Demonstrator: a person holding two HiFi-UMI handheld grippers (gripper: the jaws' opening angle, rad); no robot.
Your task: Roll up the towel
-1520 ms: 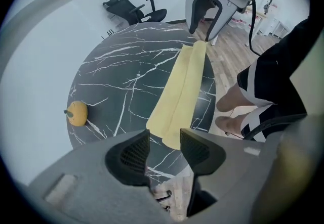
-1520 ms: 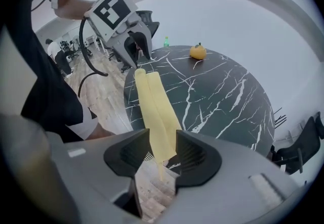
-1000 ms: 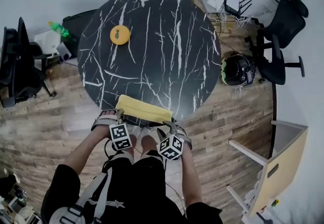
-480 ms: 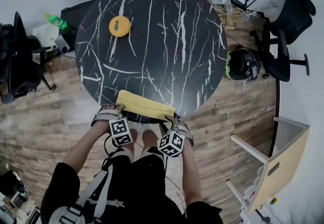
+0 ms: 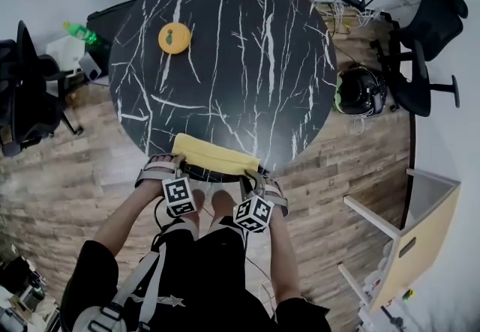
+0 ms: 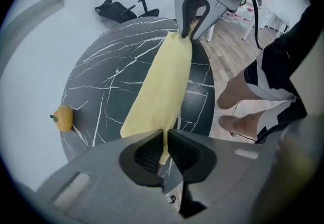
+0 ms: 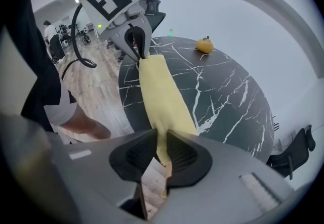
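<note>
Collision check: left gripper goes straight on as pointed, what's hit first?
The yellow towel, held between the jaws of the left gripper, which have just been closing on it; right behind, probably the black marble table near its edge.

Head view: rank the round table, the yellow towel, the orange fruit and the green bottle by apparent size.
1. round table
2. yellow towel
3. orange fruit
4. green bottle: slimmer, but farther off beyond the table, so this last pair is unsure.

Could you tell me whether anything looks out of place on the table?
Only mildly: the yellow towel lies right along the near rim of the table, not centred, where the left gripper and right gripper have just closed on its ends.
</note>
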